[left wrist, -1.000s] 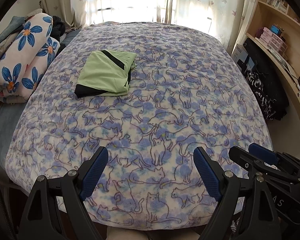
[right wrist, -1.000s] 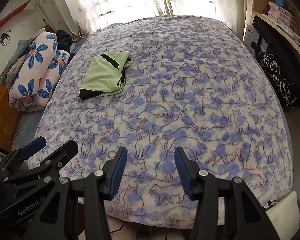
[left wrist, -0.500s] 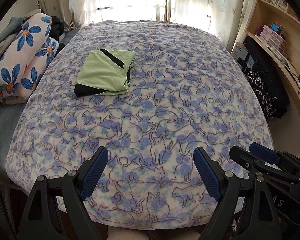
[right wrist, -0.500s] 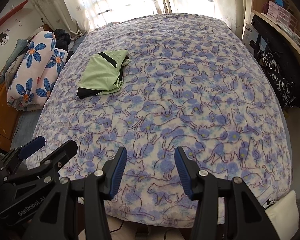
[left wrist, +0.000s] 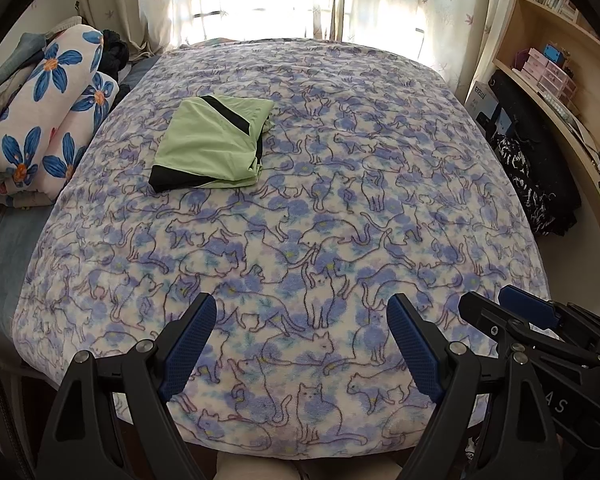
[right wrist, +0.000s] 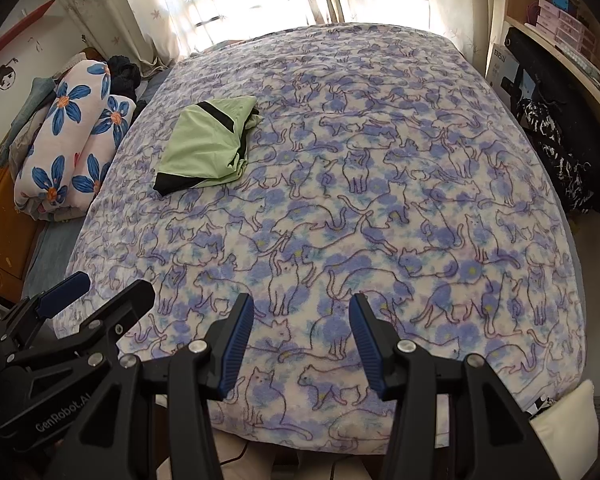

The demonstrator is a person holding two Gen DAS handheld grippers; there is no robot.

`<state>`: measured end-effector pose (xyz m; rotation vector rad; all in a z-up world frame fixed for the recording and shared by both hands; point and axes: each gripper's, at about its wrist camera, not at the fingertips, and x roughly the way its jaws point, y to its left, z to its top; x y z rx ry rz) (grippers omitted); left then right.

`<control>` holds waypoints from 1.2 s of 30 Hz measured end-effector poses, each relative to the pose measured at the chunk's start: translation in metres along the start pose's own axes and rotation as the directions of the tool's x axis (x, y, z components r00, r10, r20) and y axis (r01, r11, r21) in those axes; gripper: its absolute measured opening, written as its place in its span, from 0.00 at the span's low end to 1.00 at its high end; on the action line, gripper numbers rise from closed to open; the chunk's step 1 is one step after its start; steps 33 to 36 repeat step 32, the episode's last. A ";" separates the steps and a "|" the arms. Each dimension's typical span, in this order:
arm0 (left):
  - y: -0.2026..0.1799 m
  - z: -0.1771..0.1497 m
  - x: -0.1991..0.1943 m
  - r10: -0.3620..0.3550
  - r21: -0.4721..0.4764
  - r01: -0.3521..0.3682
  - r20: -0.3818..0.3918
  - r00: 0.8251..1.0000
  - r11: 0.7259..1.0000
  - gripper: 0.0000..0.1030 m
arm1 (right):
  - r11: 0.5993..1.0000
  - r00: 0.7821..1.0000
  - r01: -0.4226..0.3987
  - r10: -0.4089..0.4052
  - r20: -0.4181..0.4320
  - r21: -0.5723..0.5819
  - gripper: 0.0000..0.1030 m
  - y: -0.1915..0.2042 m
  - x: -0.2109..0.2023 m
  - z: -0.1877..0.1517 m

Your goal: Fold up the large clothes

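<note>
1. My left tongs (left wrist: 300, 344) and right tongs (right wrist: 302, 340) both gape apart, empty, above the near edge of the blanket (left wrist: 340, 216).
2. The green garment (left wrist: 210, 150) lies folded, far-left on the blanket, well apart from both.
3. Grabbing only its top layer could undo the fold; a deep pinch could snag fleece.

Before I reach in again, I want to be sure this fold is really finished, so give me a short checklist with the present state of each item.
1. Light green garment with black trim folded into a compact stack: ok.
2. Garment lying fully on the cat-print fleece blanket, away from its edges: ok.
3. Left gripper open and empty: ok.
4. Right gripper open and empty: ok.
5. Both grippers at the near edge, apart from the garment: ok.
6. Another large garment waiting to be folded: cannot tell; only the rolled floral bedding shows beside the blanket.
</note>
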<state>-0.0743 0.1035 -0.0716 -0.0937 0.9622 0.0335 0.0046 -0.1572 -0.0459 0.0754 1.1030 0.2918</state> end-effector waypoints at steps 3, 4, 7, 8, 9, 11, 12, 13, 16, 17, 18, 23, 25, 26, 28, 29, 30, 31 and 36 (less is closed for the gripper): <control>-0.001 0.003 0.000 0.000 0.001 0.000 0.001 1.000 1.000 0.83 | 1.000 1.000 0.000 0.000 0.000 0.000 0.48 0.000 0.000 0.001; 0.000 0.001 0.000 0.001 0.002 -0.001 0.000 1.000 1.000 0.83 | 1.000 1.000 0.000 0.000 -0.001 0.000 0.48 0.000 0.000 0.001; 0.000 0.003 0.000 -0.001 0.001 0.001 0.000 1.000 1.000 0.83 | 1.000 1.000 0.001 -0.001 -0.002 0.000 0.48 -0.002 0.000 -0.001; -0.001 0.003 0.000 -0.001 0.001 0.001 0.000 1.000 1.000 0.83 | 1.000 1.000 0.001 -0.001 -0.001 -0.001 0.48 -0.001 0.000 0.000; -0.001 0.004 0.001 -0.001 0.002 0.001 0.000 1.000 1.000 0.83 | 1.000 1.000 0.001 -0.001 -0.001 -0.001 0.48 0.000 0.001 0.002; 0.000 0.003 0.000 -0.001 0.003 0.001 0.000 1.000 1.000 0.83 | 1.000 1.000 0.001 -0.002 -0.001 -0.002 0.48 0.000 0.001 0.002; 0.000 0.003 0.001 0.000 0.003 0.000 0.000 1.000 1.000 0.83 | 1.000 1.000 0.001 -0.001 -0.002 -0.001 0.48 0.000 0.001 0.002; 0.000 0.004 0.001 0.000 0.004 0.000 -0.001 1.000 1.000 0.83 | 1.000 1.000 0.001 -0.001 -0.003 -0.001 0.48 -0.002 0.001 0.000; 0.001 0.003 0.001 -0.001 0.003 0.001 -0.003 1.000 1.000 0.83 | 1.000 1.000 0.001 -0.001 -0.004 -0.001 0.48 0.000 0.002 0.003; 0.001 0.004 0.001 -0.002 0.003 0.002 -0.004 1.000 1.000 0.83 | 1.000 1.000 0.001 -0.001 -0.005 -0.001 0.48 -0.001 0.001 0.002; 0.000 0.006 0.001 -0.002 0.005 0.002 -0.003 1.000 1.000 0.83 | 1.000 1.000 0.000 0.000 -0.005 0.000 0.48 -0.002 0.001 0.001; 0.001 0.005 0.001 -0.001 0.007 0.001 -0.006 1.000 1.000 0.83 | 1.000 1.000 -0.002 0.002 -0.009 0.002 0.48 -0.002 0.002 0.001; 0.001 0.005 0.001 -0.002 0.006 0.002 -0.006 1.000 1.000 0.83 | 1.000 1.000 0.000 0.000 -0.010 0.002 0.48 -0.003 0.002 -0.002; 0.001 0.006 0.001 -0.002 0.006 0.003 -0.006 1.000 1.000 0.83 | 1.000 1.000 0.000 0.000 -0.010 0.002 0.48 -0.003 0.002 -0.003; 0.001 0.005 0.001 -0.002 0.007 0.002 -0.005 1.000 1.000 0.83 | 1.000 1.000 -0.001 0.001 -0.010 0.001 0.48 -0.002 0.002 0.000; 0.001 0.006 0.001 -0.001 0.008 0.001 -0.006 1.000 1.000 0.83 | 1.000 1.000 -0.001 0.001 -0.010 0.001 0.48 -0.003 0.002 -0.002; 0.001 0.006 0.002 -0.001 0.009 0.002 -0.006 1.000 1.000 0.83 | 1.000 1.000 -0.001 0.001 -0.011 0.001 0.48 -0.002 0.002 0.000; 0.001 0.007 0.002 -0.002 0.008 0.002 -0.007 1.000 1.000 0.83 | 1.000 1.000 -0.001 0.001 -0.011 0.001 0.48 -0.002 0.002 0.000; 0.002 0.006 0.002 -0.002 0.008 0.002 -0.008 1.000 1.000 0.83 | 1.000 1.000 -0.001 0.001 -0.011 0.001 0.48 -0.003 0.002 -0.001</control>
